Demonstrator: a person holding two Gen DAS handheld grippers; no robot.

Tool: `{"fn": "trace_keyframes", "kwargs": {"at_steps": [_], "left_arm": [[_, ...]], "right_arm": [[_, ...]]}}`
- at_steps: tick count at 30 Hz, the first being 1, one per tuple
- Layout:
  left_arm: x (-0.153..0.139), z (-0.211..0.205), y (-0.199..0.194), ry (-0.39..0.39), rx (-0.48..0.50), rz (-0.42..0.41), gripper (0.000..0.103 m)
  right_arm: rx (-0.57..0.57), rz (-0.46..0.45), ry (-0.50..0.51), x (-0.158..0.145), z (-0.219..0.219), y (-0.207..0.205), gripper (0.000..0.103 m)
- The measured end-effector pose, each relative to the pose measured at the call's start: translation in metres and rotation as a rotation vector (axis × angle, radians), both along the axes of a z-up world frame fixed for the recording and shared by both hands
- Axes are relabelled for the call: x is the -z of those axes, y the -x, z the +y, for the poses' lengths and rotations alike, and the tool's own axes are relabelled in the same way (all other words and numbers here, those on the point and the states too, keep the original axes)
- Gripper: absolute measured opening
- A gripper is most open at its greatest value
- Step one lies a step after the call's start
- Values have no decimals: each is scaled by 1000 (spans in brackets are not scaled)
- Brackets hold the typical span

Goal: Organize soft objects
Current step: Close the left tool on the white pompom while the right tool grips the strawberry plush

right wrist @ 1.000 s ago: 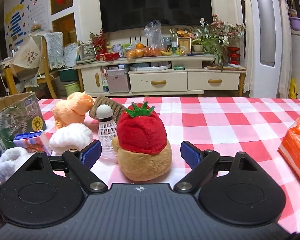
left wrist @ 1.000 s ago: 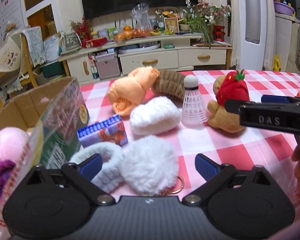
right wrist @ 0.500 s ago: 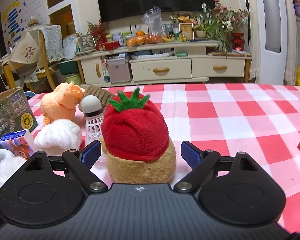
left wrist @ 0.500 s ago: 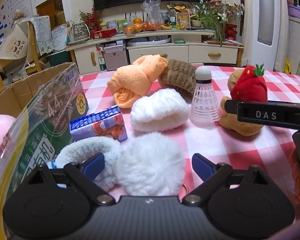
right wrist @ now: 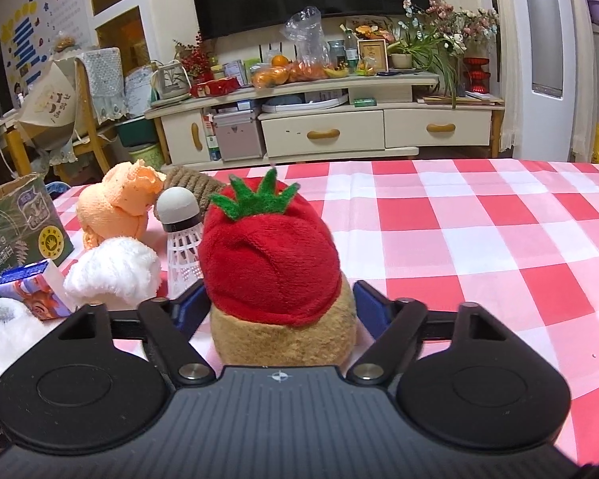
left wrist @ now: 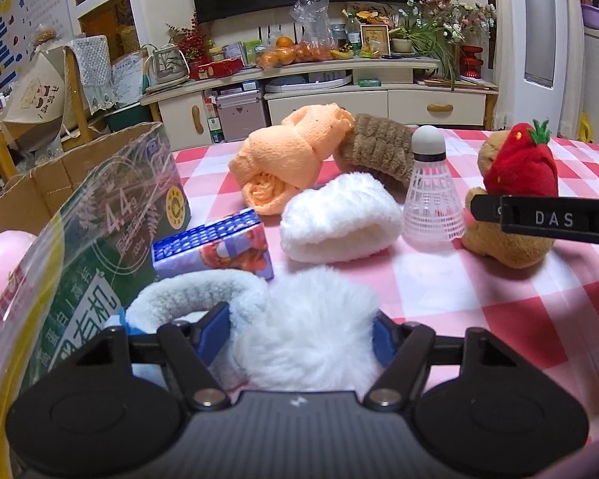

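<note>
A plastic shuttlecock (left wrist: 431,199) stands upright on the checked tablecloth (right wrist: 479,247), ahead and right of the left tool. A small blue carton (left wrist: 215,249) lies ahead-left, beside an open cardboard box (left wrist: 100,199).

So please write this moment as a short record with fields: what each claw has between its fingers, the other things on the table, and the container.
left claw: closing around white fluffy pompom
right claw: closing around strawberry-hat plush
table: red and white checked cloth
other soft things: orange knit bundle, brown knit band, white fleece band
not soft: shuttlecock, small blue carton
container: cardboard box, at left
</note>
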State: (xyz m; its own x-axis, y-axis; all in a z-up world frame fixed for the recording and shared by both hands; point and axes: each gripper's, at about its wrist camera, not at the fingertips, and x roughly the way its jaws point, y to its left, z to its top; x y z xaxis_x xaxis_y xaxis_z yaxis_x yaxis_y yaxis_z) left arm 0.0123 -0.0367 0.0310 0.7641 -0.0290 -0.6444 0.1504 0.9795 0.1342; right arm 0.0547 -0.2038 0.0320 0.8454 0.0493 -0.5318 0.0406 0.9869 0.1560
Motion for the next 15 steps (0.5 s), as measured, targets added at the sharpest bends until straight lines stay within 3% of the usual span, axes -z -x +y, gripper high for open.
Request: {"fn": "trace_keyframes", "kwargs": {"at_steps": [7, 15], "left_arm": [[-1, 1, 3, -1, 6, -11, 57], [-8, 7, 15, 63, 32, -6, 50]], "right_arm": [[-6, 1, 1, -2, 0, 1, 87], [-34, -26, 10, -9, 3, 10, 86]]}}
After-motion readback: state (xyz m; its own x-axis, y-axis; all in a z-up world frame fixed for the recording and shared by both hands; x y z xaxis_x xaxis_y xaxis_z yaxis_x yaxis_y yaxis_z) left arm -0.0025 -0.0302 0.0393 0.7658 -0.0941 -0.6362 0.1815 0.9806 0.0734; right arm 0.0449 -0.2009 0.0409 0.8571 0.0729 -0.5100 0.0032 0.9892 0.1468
